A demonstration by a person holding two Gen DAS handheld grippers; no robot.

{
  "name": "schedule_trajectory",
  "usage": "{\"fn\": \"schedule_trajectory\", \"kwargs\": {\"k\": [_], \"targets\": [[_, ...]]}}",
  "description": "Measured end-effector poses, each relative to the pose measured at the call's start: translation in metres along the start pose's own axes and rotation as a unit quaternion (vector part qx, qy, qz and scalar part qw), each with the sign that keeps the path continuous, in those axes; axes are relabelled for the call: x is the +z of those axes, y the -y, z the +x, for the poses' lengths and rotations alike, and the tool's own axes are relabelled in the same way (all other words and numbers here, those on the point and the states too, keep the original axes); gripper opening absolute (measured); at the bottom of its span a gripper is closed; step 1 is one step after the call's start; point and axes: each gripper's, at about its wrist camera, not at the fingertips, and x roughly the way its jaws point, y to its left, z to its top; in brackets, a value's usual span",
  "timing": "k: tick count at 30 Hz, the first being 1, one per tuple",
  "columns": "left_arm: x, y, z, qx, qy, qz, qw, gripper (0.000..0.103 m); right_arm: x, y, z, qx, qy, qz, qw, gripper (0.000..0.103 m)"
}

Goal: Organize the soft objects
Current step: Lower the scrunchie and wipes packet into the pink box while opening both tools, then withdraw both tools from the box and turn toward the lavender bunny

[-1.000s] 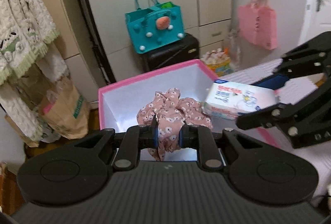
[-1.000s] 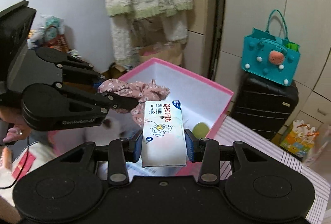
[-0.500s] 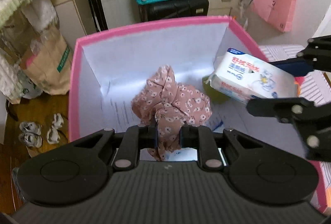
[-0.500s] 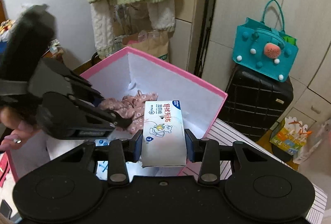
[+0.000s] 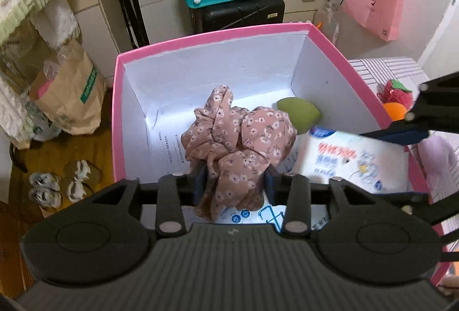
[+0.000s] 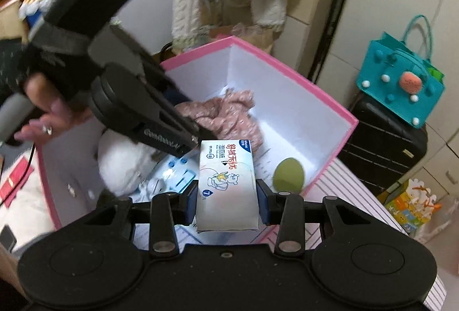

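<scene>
Item: pink box (image 5: 114, 121), open-topped with white inner walls, seen from above by both wrist views. Contents: floral scrunchie (image 5: 238, 135) at centre; green egg-shaped sponge (image 5: 298, 114) at 2 o'clock from it, against the right wall; a white plush item (image 6: 123, 158) and printed packets on the floor near the front, not clear enough to name. Left tool (image 5: 233, 186): jaws have just been opening, where a second ago they pinched the fabric tight; the scrunchie's lower fold hangs between the blue pads, which now appear to stand off it, so it reads as released, with the bulk of the fabric apparently resting low in the box. Right tool (image 6: 226, 203): clenched on the wet-wipe pack (image 6: 226, 184), carried lengthwise with its printed face up; over the last second it has come from beside the box to above the interior, at 4 o'clock from the scrunchie in the left view. Status, judged: scrunchie deposit practically complete; the pack is next to go down, with open floor between scrunchie and sponge. Outside the box at 3 o'clock: a red plush and an orange item on the striped surface, probably awaiting sorting.
</scene>
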Motion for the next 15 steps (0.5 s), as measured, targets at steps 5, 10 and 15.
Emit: {"fn": "schedule_trajectory", "kwargs": {"k": [5, 10, 15], "targets": [[-0.004, 0.003, -0.012, 0.004, 0.029, -0.001, 0.9996, 0.052, 0.0, -0.011, 0.01, 0.019, -0.013, -0.03, 0.999, 0.046], [-0.008, 0.009, -0.033, 0.047, 0.072, 0.022, 0.9961, 0.062, -0.004, -0.02, 0.011, 0.033, -0.016, -0.046, 0.998, 0.046], [-0.015, 0.01, -0.05, 0.046, 0.077, 0.019, 0.9958, 0.063, -0.006, -0.027, 0.02, 0.053, -0.015, -0.061, 0.997, 0.046]]}}
